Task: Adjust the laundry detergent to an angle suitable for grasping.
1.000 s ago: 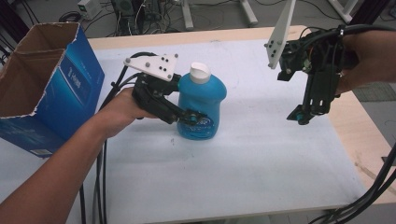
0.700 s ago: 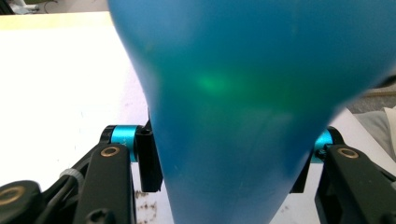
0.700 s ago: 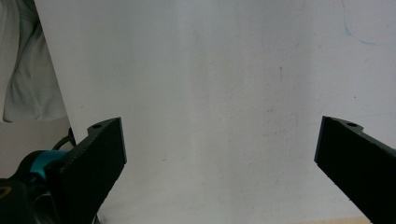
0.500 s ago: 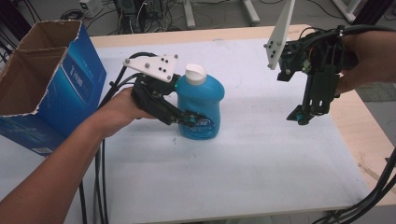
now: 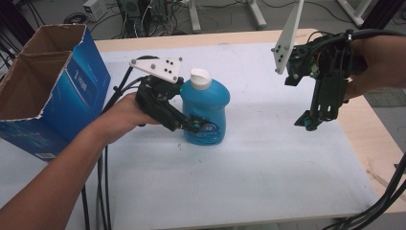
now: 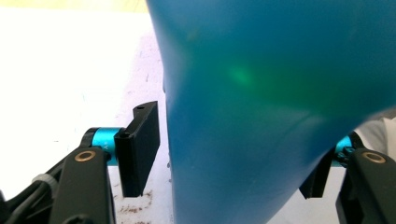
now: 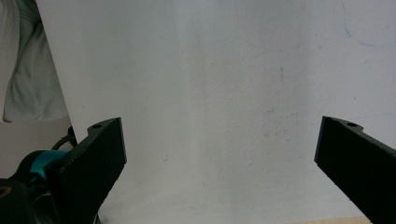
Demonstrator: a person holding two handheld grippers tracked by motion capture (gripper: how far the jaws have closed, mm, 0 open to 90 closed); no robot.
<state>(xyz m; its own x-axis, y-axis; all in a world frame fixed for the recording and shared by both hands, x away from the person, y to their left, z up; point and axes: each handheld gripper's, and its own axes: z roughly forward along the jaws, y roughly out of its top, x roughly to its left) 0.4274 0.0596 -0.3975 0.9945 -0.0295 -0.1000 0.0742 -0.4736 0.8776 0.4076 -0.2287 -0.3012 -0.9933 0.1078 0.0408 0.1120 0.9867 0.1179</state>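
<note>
Currently, step in hand: release of the blue bottle, judged from the jaw positions.
Cardboard box [image 5: 45, 91]: stands open-topped at the left edge of the table [image 5: 268, 163]; its blue side panel carries white print too small to read.
Left gripper [image 5: 191, 125]: sits at the lower body of the bottle, jaws one on each side of it. Its jaws have just been opening. In the left gripper view the left pad [image 6: 138, 147] stands clear of the blue wall with a visible gap; the right pad is mostly hidden behind the bottle, so contact there cannot be told.
Blue bottle [image 5: 206, 111]: stands upright on the white table surface, left of centre, with a white cap [image 5: 200, 79] on top, just beside the box side of the table and well apart from the right gripper.
Bottle label [image 5: 209, 129]: a band with white and dark print low on the front; the wording is blurred and no brand can be read.
Right gripper [image 5: 306, 123]: hangs above the right part of the table, pointing down, jaws wide apart with nothing between them.
Next move, judged: widen the left jaws fully, then draw the gripper straight back toward the hand so that neither pad drags the bottle and tips it.
</note>
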